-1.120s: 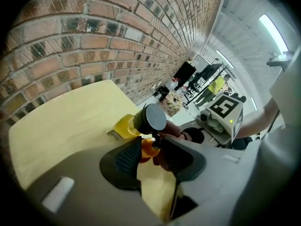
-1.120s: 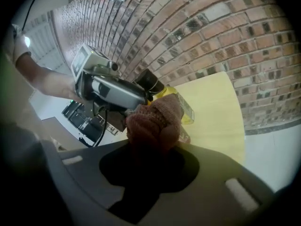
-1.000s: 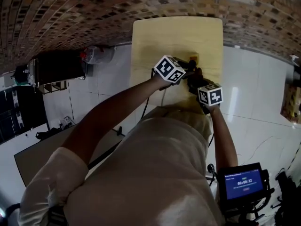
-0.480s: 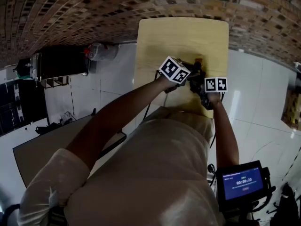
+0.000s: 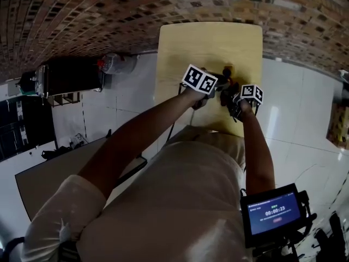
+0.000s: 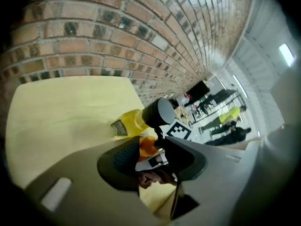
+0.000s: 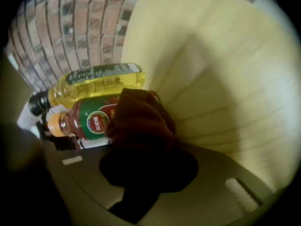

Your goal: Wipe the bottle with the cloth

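The left gripper (image 6: 149,148) is holding the bottle (image 7: 89,120) by its orange cap (image 6: 146,146) over the bench's (image 5: 207,42) right side, and its jaws are opening slightly with the pads touching the cap. The right gripper (image 7: 146,167) is clamping the cloth (image 7: 141,119) and pressing it against the bottle's labelled side, just beside a yellow bottle (image 7: 101,81).

The bottle (image 7: 77,121) is small and clear, filled with dark reddish-brown liquid, with an orange cap (image 7: 55,125) and a green label (image 7: 96,120) bearing a round red-and-white emblem. It appears to stand upright over the pale table (image 7: 225,79), though its base is hidden. The cloth (image 7: 141,126) is dark maroon, bunched into a crumpled wad, and is pressed against the lower part of the bottle's side, covering it below the label
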A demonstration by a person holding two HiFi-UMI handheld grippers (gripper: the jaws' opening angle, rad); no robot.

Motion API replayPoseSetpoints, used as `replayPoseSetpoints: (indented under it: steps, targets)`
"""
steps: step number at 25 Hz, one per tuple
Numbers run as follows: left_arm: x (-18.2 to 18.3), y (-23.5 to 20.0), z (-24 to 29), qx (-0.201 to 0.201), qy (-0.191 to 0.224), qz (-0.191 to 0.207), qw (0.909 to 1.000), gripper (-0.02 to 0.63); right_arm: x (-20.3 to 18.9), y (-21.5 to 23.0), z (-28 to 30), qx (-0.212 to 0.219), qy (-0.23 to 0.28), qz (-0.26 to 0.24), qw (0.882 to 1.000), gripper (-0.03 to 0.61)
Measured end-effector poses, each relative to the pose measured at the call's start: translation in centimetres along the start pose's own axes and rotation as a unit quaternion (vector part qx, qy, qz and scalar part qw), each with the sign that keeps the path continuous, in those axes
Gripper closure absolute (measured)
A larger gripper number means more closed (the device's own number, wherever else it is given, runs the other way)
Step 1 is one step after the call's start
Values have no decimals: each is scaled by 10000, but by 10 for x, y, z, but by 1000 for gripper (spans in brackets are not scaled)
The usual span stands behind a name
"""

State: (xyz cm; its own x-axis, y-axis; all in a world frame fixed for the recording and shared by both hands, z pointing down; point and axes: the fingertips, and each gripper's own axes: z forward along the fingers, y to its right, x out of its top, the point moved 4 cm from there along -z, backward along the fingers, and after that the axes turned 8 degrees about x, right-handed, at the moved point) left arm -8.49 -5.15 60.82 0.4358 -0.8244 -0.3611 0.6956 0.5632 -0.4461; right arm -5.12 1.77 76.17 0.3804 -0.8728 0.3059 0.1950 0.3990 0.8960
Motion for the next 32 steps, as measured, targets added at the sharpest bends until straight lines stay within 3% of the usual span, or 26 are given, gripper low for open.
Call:
replayPoseSetpoints:
  steps: [2,6,8,10,11,12,14,16,19,21,24,26,32]
  targets:
    - [0,-7,6,23,193,-777,9968,422,1,4,-4,331,427,371,9979,491]
    - [-5,-19,3,147,624,-1804,9815,410,-14,-13,-16,476,721,-216,9960,489]
    - [-8,-17,-2,143,839,-2446,9659,406,-25,-23,-39,465,985,-534,9926,489]
    - [-6,-20,-2,-7,1023,-3155,9434,400,-24,-25,-61,427,1326,-758,9874,489]
    - [-3,-24,0,-126,1071,-3367,9354,390,-20,-23,-68,362,1444,-903,9847,489]
    - [0,-26,2,-241,1078,-3425,9330,371,-17,-22,-74,264,1512,-1076,9823,489]
    - [4,-20,-2,-383,1019,-3140,9432,347,-22,-24,-87,56,1539,-1425,9777,489]
    - [6,-9,-12,-408,898,-2572,9613,341,-34,-35,-98,-67,1472,-1733,9738,489]
    - [7,-11,-15,-235,558,-1459,9874,335,-42,-57,-89,-80,1229,-2162,9686,489]
    - [10,-20,-9,-84,362,-681,9970,336,-38,-73,-68,52,1059,-2349,9662,489]
    - [14,-18,4,-242,249,-157,9993,364,-33,-93,-39,179,808,-2499,9647,488]
    - [13,-11,10,-334,190,-136,9992,409,-33,-99,-26,162,679,-2473,9664,488]
    - [12,2,9,-227,337,-302,9987,413,-15,-86,-12,97,678,-1823,9809,488]
